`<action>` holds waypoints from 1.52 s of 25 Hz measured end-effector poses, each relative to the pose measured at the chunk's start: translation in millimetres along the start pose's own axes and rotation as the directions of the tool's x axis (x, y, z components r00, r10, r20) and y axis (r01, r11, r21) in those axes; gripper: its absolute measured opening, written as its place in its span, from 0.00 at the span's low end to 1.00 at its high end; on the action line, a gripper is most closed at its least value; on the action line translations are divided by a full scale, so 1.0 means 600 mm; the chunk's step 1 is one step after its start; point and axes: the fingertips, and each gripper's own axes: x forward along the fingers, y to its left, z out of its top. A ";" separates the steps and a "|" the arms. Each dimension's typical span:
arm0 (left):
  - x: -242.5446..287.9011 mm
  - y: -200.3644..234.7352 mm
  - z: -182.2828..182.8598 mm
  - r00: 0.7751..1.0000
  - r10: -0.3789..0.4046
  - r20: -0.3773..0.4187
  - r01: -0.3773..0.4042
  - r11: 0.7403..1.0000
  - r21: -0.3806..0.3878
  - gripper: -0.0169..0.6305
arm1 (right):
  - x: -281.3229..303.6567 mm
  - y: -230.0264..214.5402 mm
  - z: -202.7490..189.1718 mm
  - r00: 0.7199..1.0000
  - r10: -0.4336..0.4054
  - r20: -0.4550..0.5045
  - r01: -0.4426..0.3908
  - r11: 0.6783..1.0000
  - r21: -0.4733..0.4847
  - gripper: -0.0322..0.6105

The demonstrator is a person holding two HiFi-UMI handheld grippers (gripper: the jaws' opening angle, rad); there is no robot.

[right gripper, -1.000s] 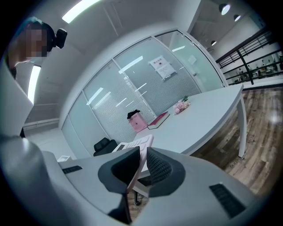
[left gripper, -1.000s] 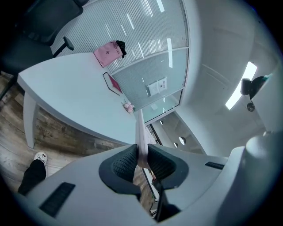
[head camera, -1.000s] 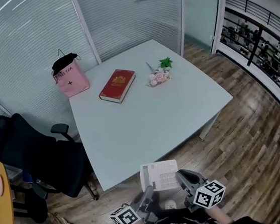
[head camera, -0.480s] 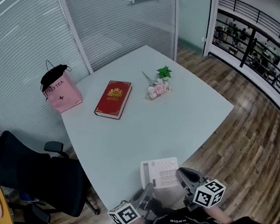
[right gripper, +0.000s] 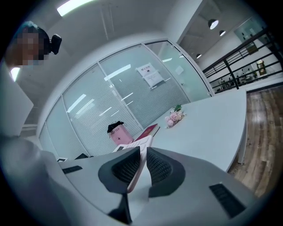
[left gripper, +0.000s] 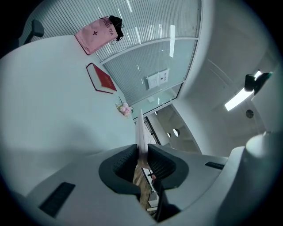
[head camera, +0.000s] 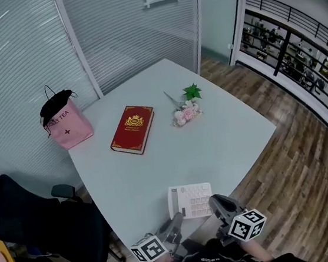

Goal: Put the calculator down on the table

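A white calculator with a grid of keys hangs flat over the near corner of the pale table. My left gripper is shut on its near left edge and my right gripper on its near right edge. In the left gripper view the calculator shows edge-on as a thin strip pinched between the pads of the left gripper. In the right gripper view its edge sits clamped in the right gripper. Whether it touches the tabletop I cannot tell.
A red book, a pink bag and a small bunch of flowers lie on the table's far half. A black office chair stands left of the table. Wooden floor and a railing lie to the right.
Both grippers have carried the calculator forward, from the table's near edge to over its near corner. The book, bag and flowers sit nearer in the head view.
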 end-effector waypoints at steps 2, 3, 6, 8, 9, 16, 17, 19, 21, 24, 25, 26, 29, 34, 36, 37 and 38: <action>0.011 0.003 0.016 1.000 -0.007 -0.007 0.007 1.000 -0.007 0.16 | 0.012 -0.002 0.008 1.000 -0.012 0.012 0.012 1.000 0.004 0.13; 0.018 0.004 0.023 1.000 -0.008 -0.009 0.008 1.000 -0.012 0.16 | 0.019 -0.005 0.014 1.000 -0.017 0.017 0.017 1.000 0.005 0.13; 0.040 0.002 0.042 1.000 -0.005 -0.023 0.004 1.000 -0.018 0.16 | 0.036 -0.013 0.034 0.999 -0.029 0.033 0.028 0.999 0.018 0.13; 0.056 -0.004 0.053 1.000 -0.008 -0.025 0.008 1.000 -0.017 0.16 | 0.044 -0.020 0.051 0.998 -0.027 0.048 0.025 0.999 0.031 0.13; 0.066 -0.008 0.060 1.000 -0.013 -0.021 0.012 1.000 -0.018 0.16 | 0.048 -0.024 0.062 0.998 -0.024 0.056 0.022 0.999 0.033 0.13; 0.134 -0.035 0.099 1.000 -0.002 0.009 0.002 1.000 -0.012 0.16 | 0.082 -0.055 0.136 0.998 0.011 0.061 -0.011 1.000 0.013 0.13; 0.145 -0.039 0.105 1.000 0.001 0.015 -0.001 1.000 -0.010 0.16 | 0.086 -0.061 0.147 0.998 0.017 0.056 -0.017 1.000 0.001 0.13; 0.168 -0.045 0.116 1.000 0.005 0.024 -0.005 1.000 -0.003 0.16 | 0.097 -0.074 0.168 0.999 0.023 0.046 -0.022 1.000 -0.009 0.13; 0.190 -0.049 0.128 1.000 0.009 0.025 -0.009 1.000 0.008 0.16 | 0.107 -0.087 0.187 0.999 0.029 0.046 -0.028 1.000 -0.009 0.13; 0.224 -0.058 0.147 1.000 0.011 0.024 -0.011 1.000 0.020 0.16 | 0.126 -0.106 0.218 0.997 0.053 0.051 -0.051 0.998 -0.027 0.13; 0.235 -0.060 0.152 1.000 0.011 0.023 -0.012 1.000 0.020 0.16 | 0.133 -0.112 0.228 0.997 0.059 0.049 -0.058 0.998 -0.029 0.13; 0.245 -0.062 0.156 1.000 0.011 0.019 -0.011 1.000 0.017 0.16 | 0.139 -0.117 0.236 0.997 0.063 0.045 -0.062 0.998 -0.030 0.13; 0.275 -0.062 0.164 1.000 0.013 0.012 -0.013 1.000 0.001 0.16 | 0.159 -0.138 0.254 0.998 0.062 0.018 -0.061 0.998 -0.024 0.14; 0.320 -0.040 0.180 0.999 0.045 0.012 -0.045 0.999 -0.020 0.16 | 0.202 -0.177 0.268 0.996 0.061 -0.060 -0.059 0.998 0.034 0.14; 0.339 -0.028 0.185 0.998 0.060 0.008 -0.060 0.998 -0.032 0.16 | 0.220 -0.195 0.272 0.995 0.061 -0.075 -0.058 0.997 0.048 0.13; 0.349 -0.022 0.188 0.998 0.068 0.007 -0.068 0.997 -0.033 0.16 | 0.229 -0.205 0.274 0.995 0.059 -0.081 -0.055 0.997 0.056 0.13; 0.359 -0.016 0.191 0.997 0.077 0.006 -0.076 0.997 -0.032 0.16 | 0.237 -0.214 0.275 0.995 0.058 -0.087 -0.052 0.996 0.066 0.13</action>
